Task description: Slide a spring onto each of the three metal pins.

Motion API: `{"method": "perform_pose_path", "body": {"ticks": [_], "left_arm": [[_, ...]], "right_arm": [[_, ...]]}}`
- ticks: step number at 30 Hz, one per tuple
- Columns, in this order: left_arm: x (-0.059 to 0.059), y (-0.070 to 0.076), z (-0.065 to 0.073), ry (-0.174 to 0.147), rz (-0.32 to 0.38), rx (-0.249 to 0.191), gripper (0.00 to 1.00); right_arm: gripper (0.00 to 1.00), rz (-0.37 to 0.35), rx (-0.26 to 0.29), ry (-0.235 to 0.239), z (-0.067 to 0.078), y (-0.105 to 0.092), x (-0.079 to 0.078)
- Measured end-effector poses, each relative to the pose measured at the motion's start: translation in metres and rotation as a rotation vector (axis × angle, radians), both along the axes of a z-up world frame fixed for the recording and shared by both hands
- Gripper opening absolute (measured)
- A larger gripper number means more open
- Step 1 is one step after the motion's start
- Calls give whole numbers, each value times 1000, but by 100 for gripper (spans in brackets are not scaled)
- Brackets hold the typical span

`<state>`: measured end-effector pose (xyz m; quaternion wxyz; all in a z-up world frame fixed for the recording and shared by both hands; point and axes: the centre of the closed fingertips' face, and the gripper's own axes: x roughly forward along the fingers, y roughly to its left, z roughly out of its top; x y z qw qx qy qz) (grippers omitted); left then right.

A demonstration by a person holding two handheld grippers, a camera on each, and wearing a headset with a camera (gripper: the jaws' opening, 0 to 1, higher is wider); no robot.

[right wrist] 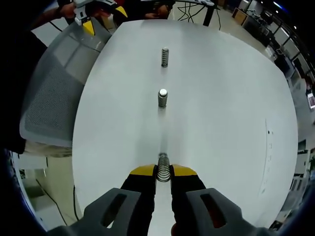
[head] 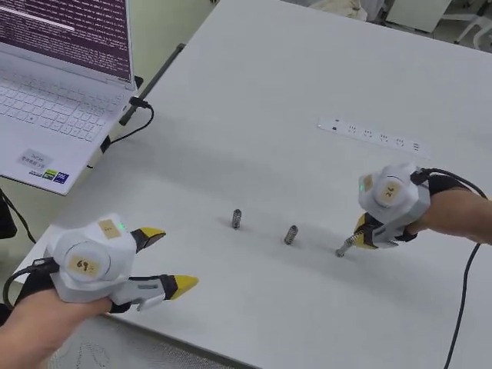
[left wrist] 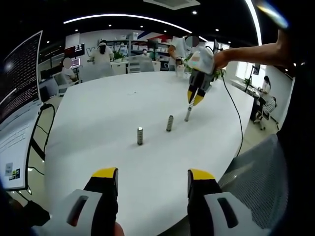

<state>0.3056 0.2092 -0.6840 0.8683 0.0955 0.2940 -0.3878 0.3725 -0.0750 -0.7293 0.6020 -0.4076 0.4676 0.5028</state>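
Springs sat on two upright pins (head: 290, 234) on the tabletop (head: 307, 77). The right claw (head: 363, 237) was clenched on the third spring (right wrist: 163, 173), its long axis tilted down toward the tabletop, in line with them; the left claw (head: 167, 259) hung released, well apart.

Smooth matt white right across the tabletop (head: 292, 92), hardly a reflection on it. The left spring (head: 237, 218) and the middle spring (head: 290, 234) are bare grey metal coils with a dull sheen, and the middle one's pin head (right wrist: 163, 92) glints bright and polished in the right gripper view. The third spring (right wrist: 163, 167), same steel-grey wire, sits between the right gripper's (head: 363, 235) yellow pads (right wrist: 142, 170). That gripper and the left gripper (head: 171, 261) both wear satin white plastic shells with paper-looking labels (head: 83, 265). The laptop (head: 54, 108) is matt silver, its screen glossy. The power strip (head: 369, 136) is white plastic, and the chair (right wrist: 54, 93) is grey woven mesh.
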Motion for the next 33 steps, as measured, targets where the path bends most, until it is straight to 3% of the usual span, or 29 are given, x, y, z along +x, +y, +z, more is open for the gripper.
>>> {"method": "perform_pose_path", "body": {"ticks": [15,33], "left_arm": [[1,2,1,1,3,0,52],[5,5,6,-6,11,1,53]], "right_arm": [[9,46,-44,16,-19,4,-1],[9,52,-53,45,-42,6,-2]]}}
